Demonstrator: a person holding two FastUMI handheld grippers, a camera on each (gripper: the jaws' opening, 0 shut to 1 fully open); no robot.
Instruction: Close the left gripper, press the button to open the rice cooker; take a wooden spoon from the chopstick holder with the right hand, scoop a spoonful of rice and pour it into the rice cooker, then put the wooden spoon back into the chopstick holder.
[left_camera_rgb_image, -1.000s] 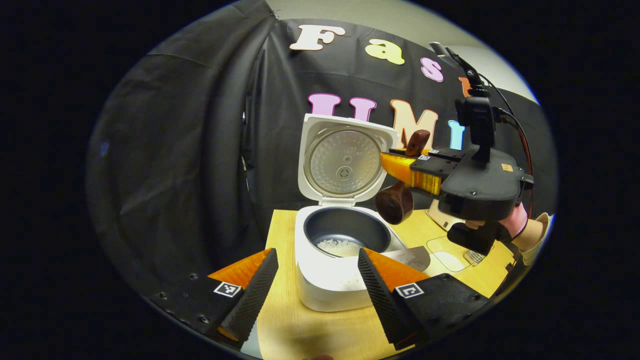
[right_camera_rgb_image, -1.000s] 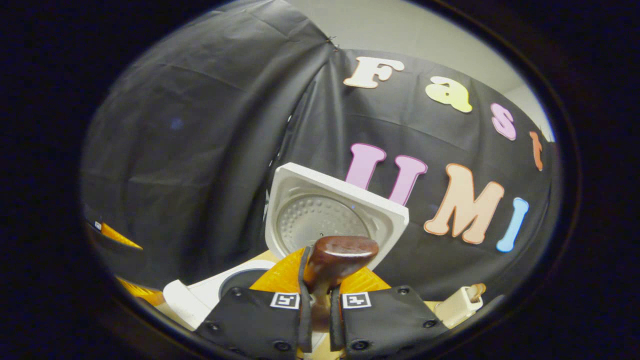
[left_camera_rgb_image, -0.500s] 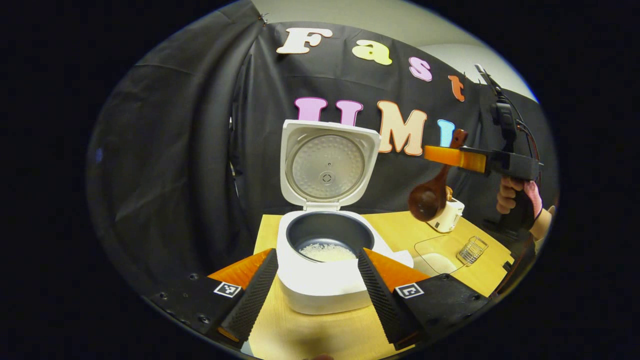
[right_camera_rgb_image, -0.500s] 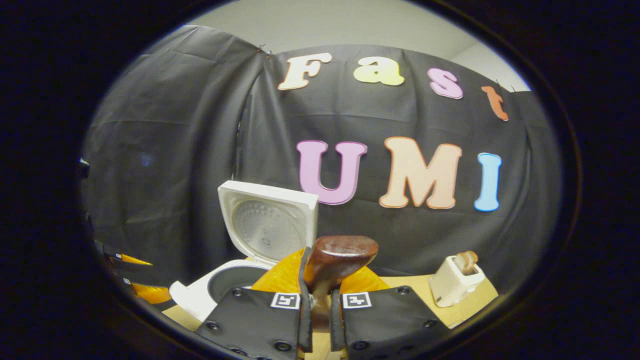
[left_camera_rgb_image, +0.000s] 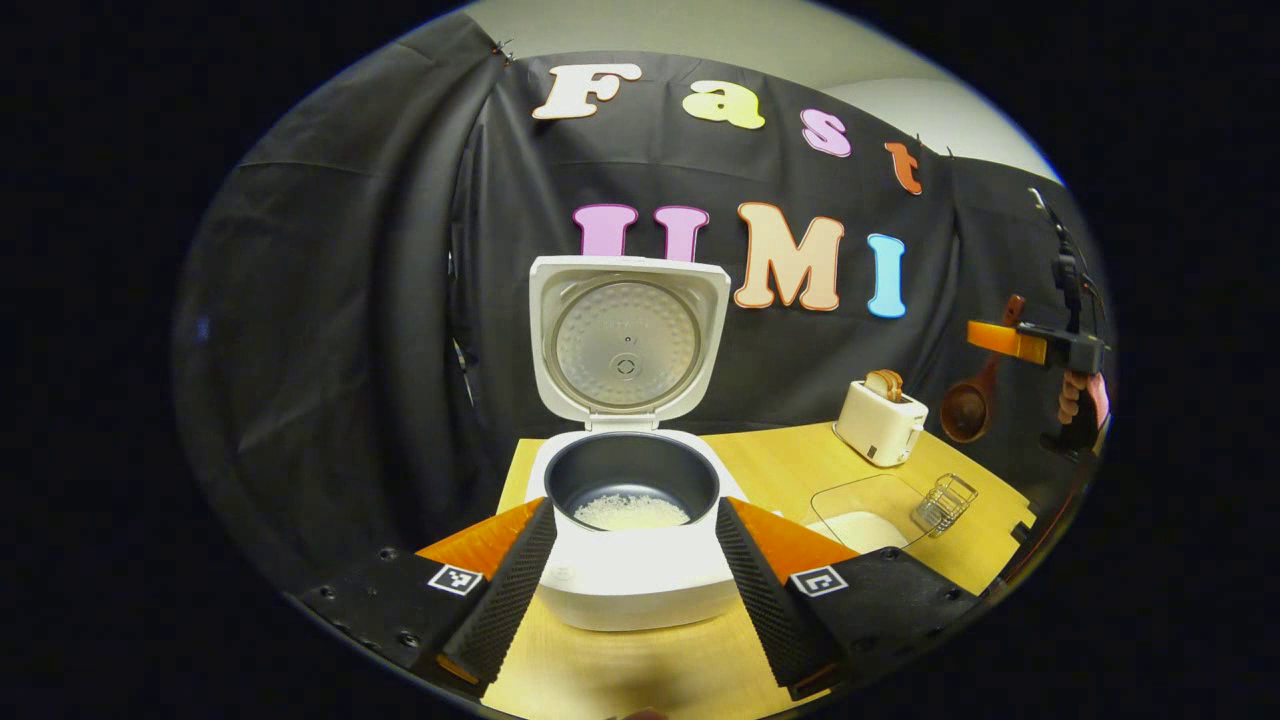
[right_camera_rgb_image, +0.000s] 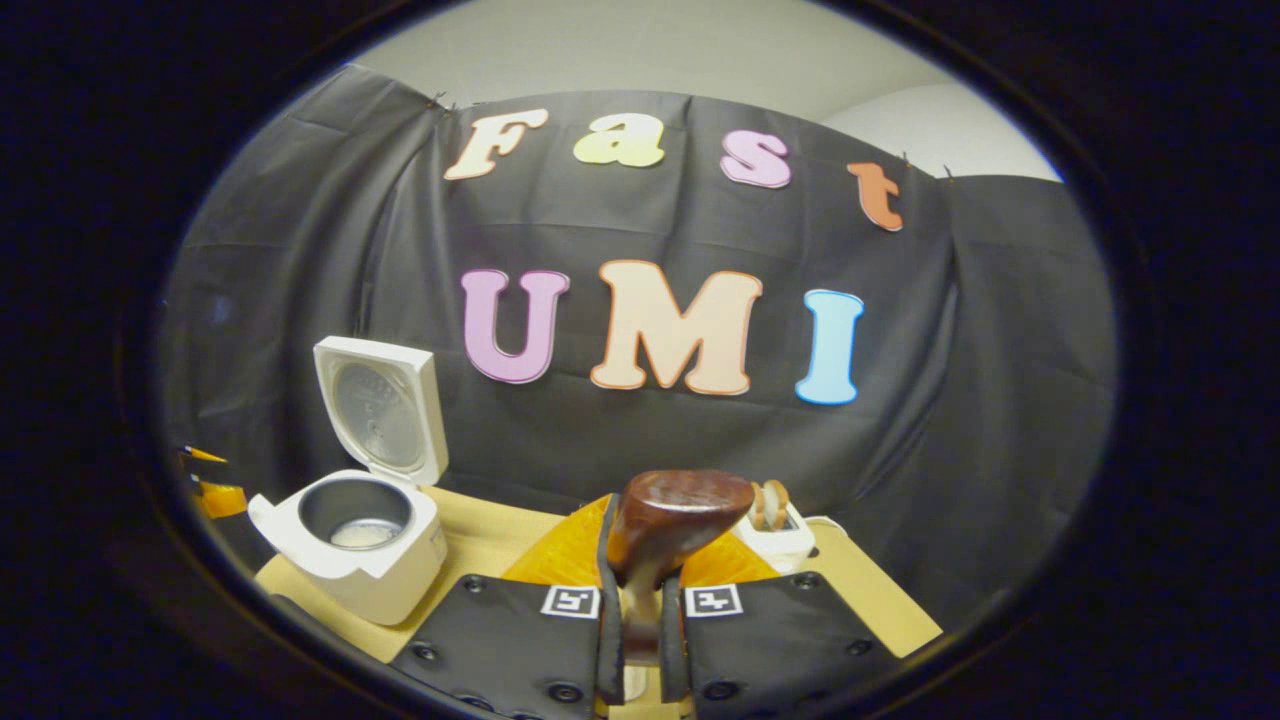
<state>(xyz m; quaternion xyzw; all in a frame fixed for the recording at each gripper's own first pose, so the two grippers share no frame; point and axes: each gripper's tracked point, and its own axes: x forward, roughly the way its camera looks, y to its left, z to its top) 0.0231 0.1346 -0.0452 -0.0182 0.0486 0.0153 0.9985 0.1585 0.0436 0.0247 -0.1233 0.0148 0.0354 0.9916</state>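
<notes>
Pinched between the right gripper's (right_camera_rgb_image: 640, 640) fingers is the wooden spoon (right_camera_rgb_image: 672, 520), held by the upper handle with its rounded end poking up just past the tips; in the left gripper view the same spoon (left_camera_rgb_image: 968, 408) hangs bowl-down below that gripper (left_camera_rgb_image: 1010, 340), high above the table's far right edge and well apart from the cooker. The spoon looks stiff, light and smooth, so I judge a firm pinch on the handle is the right hold, though a polished handle could swivel between the pads if the bowl bumps anything. The left gripper (left_camera_rgb_image: 630, 590) has its fingers spread wide, one on each side of the cooker's front but, as far as I can tell, not pressing it. The rice cooker (left_camera_rgb_image: 632, 560) stands open, lid upright at the back, and a thin layer of white rice (left_camera_rgb_image: 630, 512) lies in the bottom of its dark pot. To its right a clear dish (left_camera_rgb_image: 845, 495) holds more white rice, and just beside it is a small wire holder (left_camera_rgb_image: 945, 502), which looks empty and is, I judge, where the spoon belongs. A toaster (left_camera_rgb_image: 880, 422) with bread in it stands behind them on the table (left_camera_rgb_image: 780, 460).
</notes>
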